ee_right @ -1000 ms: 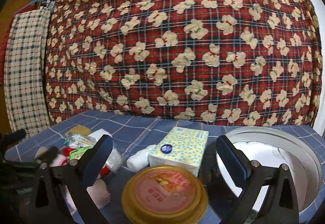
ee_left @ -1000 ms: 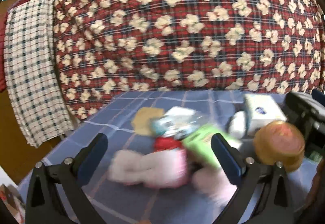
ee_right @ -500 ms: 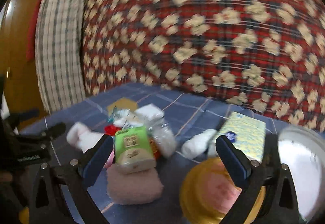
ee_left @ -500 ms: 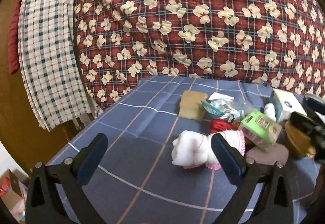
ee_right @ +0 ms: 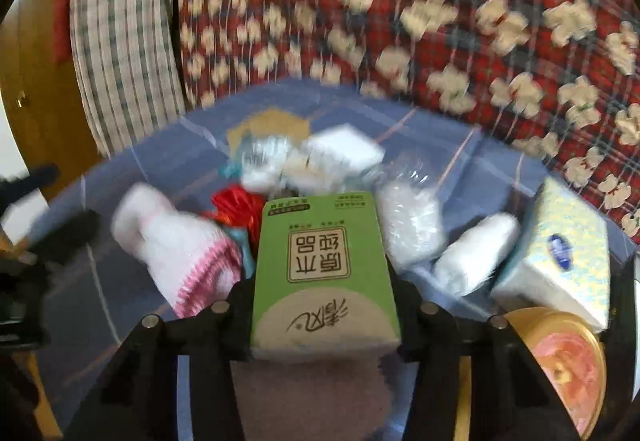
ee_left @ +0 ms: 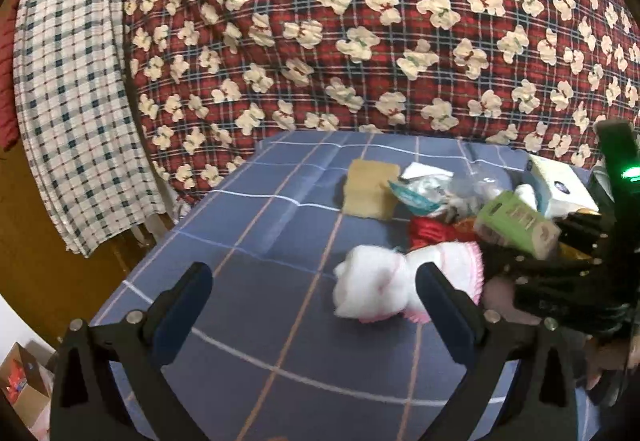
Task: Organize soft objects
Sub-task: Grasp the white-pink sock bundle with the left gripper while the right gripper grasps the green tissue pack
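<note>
My right gripper (ee_right: 322,289) is shut on a green tissue pack (ee_right: 324,273), which fills the space between its fingers; the pack also shows in the left wrist view (ee_left: 516,227). A white and pink fluffy sock bundle (ee_left: 384,287) lies on the blue checked cloth (ee_left: 256,241), just ahead of my open, empty left gripper (ee_left: 312,301); it also shows in the right wrist view (ee_right: 180,245). A pale pink soft item (ee_right: 312,397) lies under the green pack.
A tan sponge (ee_left: 370,189), clear plastic packets (ee_right: 408,221), a red bundle (ee_left: 430,233), a white roll (ee_right: 476,253), a yellow-white tissue pack (ee_right: 560,257) and a gold-lidded tub (ee_right: 560,365) crowd the right. The table edge drops off at left (ee_left: 160,241).
My right gripper has swung left over the pile and closed on the green tissue pack. My left gripper has pulled back and left, staying open.
</note>
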A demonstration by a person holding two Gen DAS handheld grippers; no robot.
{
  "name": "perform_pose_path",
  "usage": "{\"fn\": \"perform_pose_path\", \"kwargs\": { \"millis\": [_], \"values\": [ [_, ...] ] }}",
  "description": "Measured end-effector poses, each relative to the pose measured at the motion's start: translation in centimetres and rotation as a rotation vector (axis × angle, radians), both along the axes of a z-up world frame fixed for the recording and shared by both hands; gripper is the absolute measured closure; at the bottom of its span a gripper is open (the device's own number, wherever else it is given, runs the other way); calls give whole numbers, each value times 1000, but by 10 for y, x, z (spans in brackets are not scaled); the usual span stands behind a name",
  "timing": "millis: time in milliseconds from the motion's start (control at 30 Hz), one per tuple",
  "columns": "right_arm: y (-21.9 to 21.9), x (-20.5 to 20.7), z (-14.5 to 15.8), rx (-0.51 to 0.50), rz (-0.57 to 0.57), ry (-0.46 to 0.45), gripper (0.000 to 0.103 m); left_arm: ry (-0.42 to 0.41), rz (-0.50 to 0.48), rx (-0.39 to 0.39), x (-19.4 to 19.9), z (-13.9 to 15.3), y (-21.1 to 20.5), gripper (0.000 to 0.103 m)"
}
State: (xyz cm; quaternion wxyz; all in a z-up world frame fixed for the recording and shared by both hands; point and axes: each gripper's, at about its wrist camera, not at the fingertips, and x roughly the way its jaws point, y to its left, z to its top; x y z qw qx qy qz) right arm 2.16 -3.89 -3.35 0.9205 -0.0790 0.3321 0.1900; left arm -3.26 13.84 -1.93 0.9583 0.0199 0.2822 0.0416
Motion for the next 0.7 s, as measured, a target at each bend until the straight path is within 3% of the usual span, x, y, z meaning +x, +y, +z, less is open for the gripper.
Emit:
{"fn": "perform_pose_path", "kwargs": {
  "millis": [233, 500, 600, 700],
  "values": [
    [-42, -40, 35, 101, -58, -223, 51, 63, -73, -10, 29, -4, -32, 0],
    [-67, -31, 31, 123, -116, -189, 51, 199, -96, -16, 63, -28, -59, 9],
    [-67, -32, 34, 129, -114, -199, 51, 231, -97, -70, 66, -33, -55, 19],
    [-67, -37, 35, 119, -116, -220, 51, 244, -115, -138, 67, -35, -49, 37]
  ]
}}
